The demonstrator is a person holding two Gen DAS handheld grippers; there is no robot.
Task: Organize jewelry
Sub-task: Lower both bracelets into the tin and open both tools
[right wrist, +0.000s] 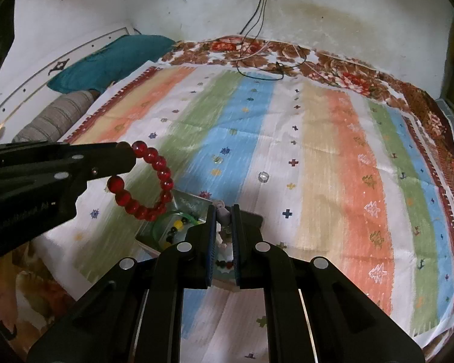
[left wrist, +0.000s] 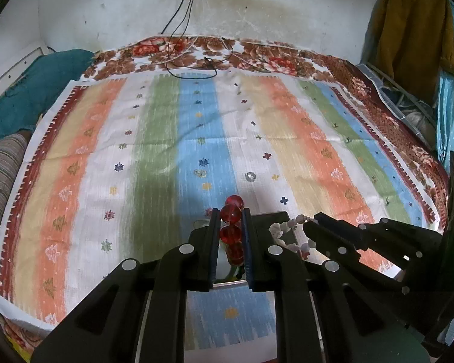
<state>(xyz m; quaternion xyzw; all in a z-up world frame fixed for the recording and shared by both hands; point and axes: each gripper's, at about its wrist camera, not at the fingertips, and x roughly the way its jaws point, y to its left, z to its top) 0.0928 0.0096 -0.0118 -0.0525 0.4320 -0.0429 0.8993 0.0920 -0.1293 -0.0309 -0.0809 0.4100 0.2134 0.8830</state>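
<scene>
My left gripper (left wrist: 230, 216) is shut on a red bead bracelet (left wrist: 232, 227); in the right wrist view the left gripper (right wrist: 127, 157) holds the bracelet (right wrist: 148, 186) hanging as a loop above the bed. My right gripper (right wrist: 224, 211) is shut on a pale stone bracelet (right wrist: 223, 214); in the left wrist view the right gripper (left wrist: 310, 222) holds that white and grey bracelet (left wrist: 283, 231). A small open jewelry box (right wrist: 178, 227) with a green bangle and beads lies under both grippers. Two small clear rings (right wrist: 262, 177) (right wrist: 217, 159) lie on the cloth beyond.
A striped cloth (left wrist: 257, 121) covers the bed. Black cables (left wrist: 196, 66) lie at the far edge by the wall. A teal pillow (left wrist: 30, 96) and a striped bolster (left wrist: 0, 181) lie left. Clothes (left wrist: 414, 30) hang at the right.
</scene>
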